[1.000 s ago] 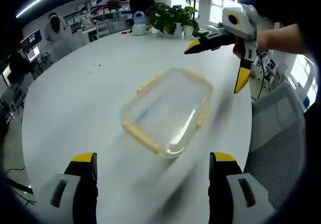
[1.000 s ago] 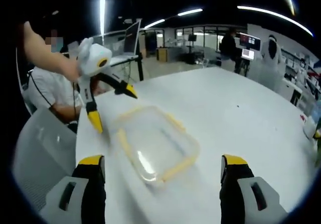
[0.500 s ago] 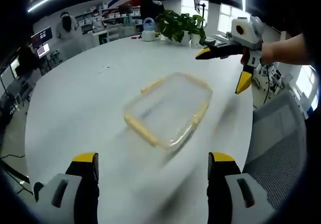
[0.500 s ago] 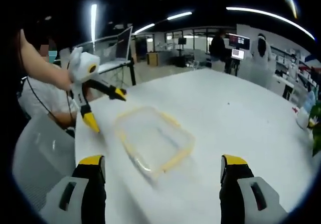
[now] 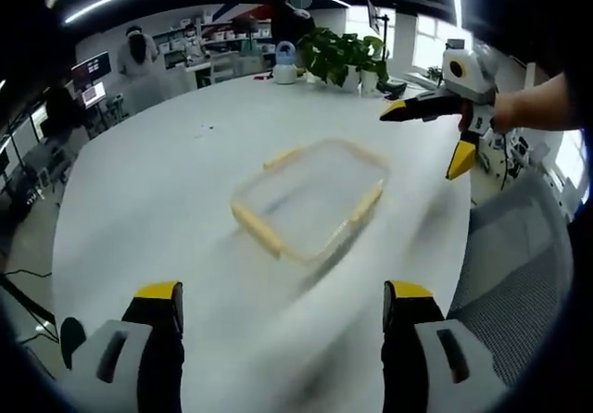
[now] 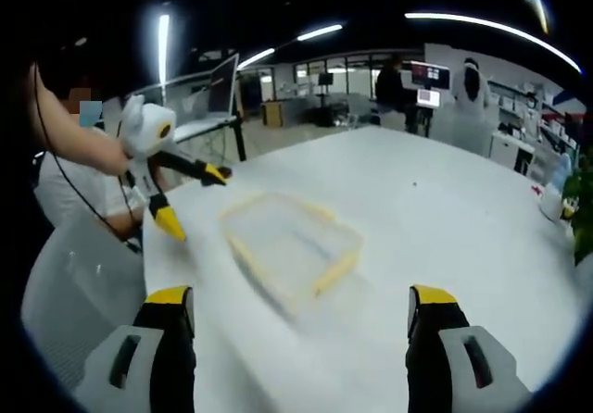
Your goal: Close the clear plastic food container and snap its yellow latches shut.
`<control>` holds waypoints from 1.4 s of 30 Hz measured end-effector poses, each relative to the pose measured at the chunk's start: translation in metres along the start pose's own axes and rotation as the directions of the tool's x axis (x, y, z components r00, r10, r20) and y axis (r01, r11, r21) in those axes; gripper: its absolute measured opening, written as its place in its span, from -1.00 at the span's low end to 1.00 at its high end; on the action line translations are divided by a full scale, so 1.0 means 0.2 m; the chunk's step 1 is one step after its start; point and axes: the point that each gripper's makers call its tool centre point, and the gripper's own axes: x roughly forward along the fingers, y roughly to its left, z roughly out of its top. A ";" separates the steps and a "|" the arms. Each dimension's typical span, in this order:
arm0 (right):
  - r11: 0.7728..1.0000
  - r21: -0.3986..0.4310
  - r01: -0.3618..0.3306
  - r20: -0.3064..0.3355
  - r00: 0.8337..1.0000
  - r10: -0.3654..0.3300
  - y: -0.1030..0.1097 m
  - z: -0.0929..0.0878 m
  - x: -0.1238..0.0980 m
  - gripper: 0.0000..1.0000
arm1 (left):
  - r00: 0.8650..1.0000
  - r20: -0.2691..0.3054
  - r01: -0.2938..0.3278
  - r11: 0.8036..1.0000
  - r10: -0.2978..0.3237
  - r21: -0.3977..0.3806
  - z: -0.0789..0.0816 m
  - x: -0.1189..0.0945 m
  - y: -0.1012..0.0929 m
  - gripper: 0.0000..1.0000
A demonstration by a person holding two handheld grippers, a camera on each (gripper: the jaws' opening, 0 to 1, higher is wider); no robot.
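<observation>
Container [image 5: 310, 200] lies mid-frame on the white table [image 5: 148, 181]. Left tool [image 5: 283, 306] and right tool [image 6: 301, 311] both gape apart, holding nothing, short of it.

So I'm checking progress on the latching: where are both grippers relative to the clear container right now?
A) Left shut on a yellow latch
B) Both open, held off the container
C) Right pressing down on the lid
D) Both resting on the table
B: the left gripper and the right gripper both stand open in the air, apart from the container on the white table.
</observation>
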 end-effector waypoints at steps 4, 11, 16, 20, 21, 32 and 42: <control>1.000 0.006 0.006 0.006 1.000 -0.006 0.01 -0.01 -0.03 0.93 | 1.000 0.001 -0.008 1.000 0.008 -0.011 -0.03 -0.02 -0.01 0.80; 1.000 0.019 0.017 0.017 1.000 -0.017 0.04 -0.03 -0.07 0.93 | 0.999 0.031 -0.029 0.999 0.030 -0.034 -0.05 -0.06 -0.02 0.80; 0.999 0.035 0.028 0.036 0.999 -0.029 0.05 -0.04 -0.10 0.93 | 0.998 0.047 -0.045 0.997 0.048 -0.058 -0.07 -0.09 -0.02 0.79; 0.998 0.048 0.044 0.046 0.998 -0.046 0.04 -0.05 -0.13 0.92 | 0.995 0.065 -0.067 0.996 0.071 -0.058 -0.08 -0.11 -0.01 0.77; 0.998 0.051 0.047 0.048 0.998 -0.049 0.04 -0.05 -0.14 0.92 | 0.995 0.067 -0.070 0.996 0.074 -0.060 -0.08 -0.11 -0.01 0.77; 0.995 0.069 0.065 0.074 0.995 -0.070 0.08 -0.06 -0.20 0.90 | 0.988 0.107 -0.099 0.990 0.109 -0.099 -0.11 -0.17 -0.02 0.76; 0.996 0.073 0.052 0.134 0.989 -0.062 0.17 -0.04 -0.26 0.92 | 0.978 0.175 -0.089 0.987 0.113 -0.136 -0.10 -0.23 -0.04 0.74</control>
